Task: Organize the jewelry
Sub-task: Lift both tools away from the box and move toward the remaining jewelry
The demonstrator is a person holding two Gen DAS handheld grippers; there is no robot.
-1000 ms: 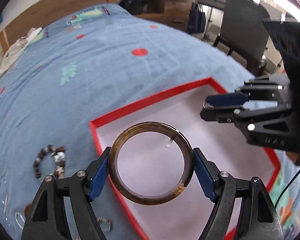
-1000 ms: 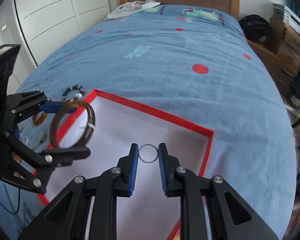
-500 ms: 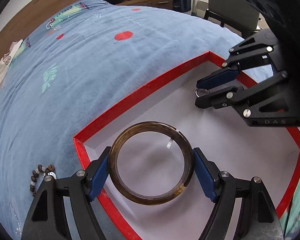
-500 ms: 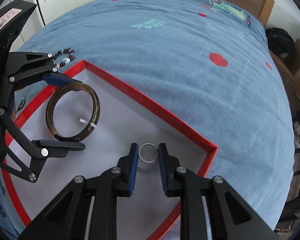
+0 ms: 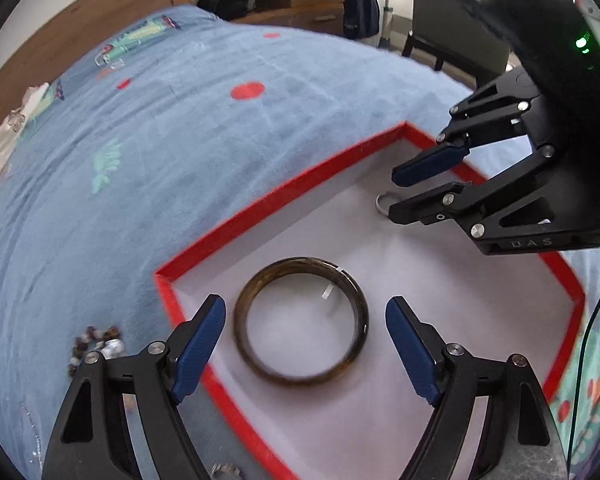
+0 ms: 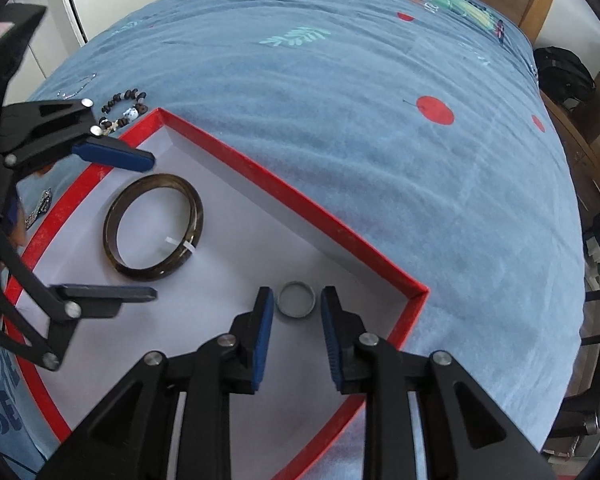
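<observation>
A brown bangle (image 5: 301, 320) lies flat on the white floor of the red-rimmed box (image 5: 284, 196), near its left corner; it also shows in the right wrist view (image 6: 154, 227). My left gripper (image 5: 300, 312) is open, its pads apart on either side of the bangle. A small silver ring (image 6: 295, 300) lies on the box floor near the far right corner (image 6: 416, 288). My right gripper (image 6: 296, 308) is open just behind the ring. In the left wrist view the ring (image 5: 384, 203) peeks out from under the right gripper (image 5: 404, 188).
The box sits on a blue patterned bedspread (image 6: 340, 80). A dark beaded bracelet (image 6: 124, 110) lies on the bed beside the box's left corner, also seen in the left wrist view (image 5: 96, 344). More small jewelry (image 6: 40, 208) lies left of the box. Chair and furniture stand beyond the bed.
Both grippers lowered into the box and opened. The left let go of the bangle and the right let go of the ring; both pieces now lie on the box floor.
</observation>
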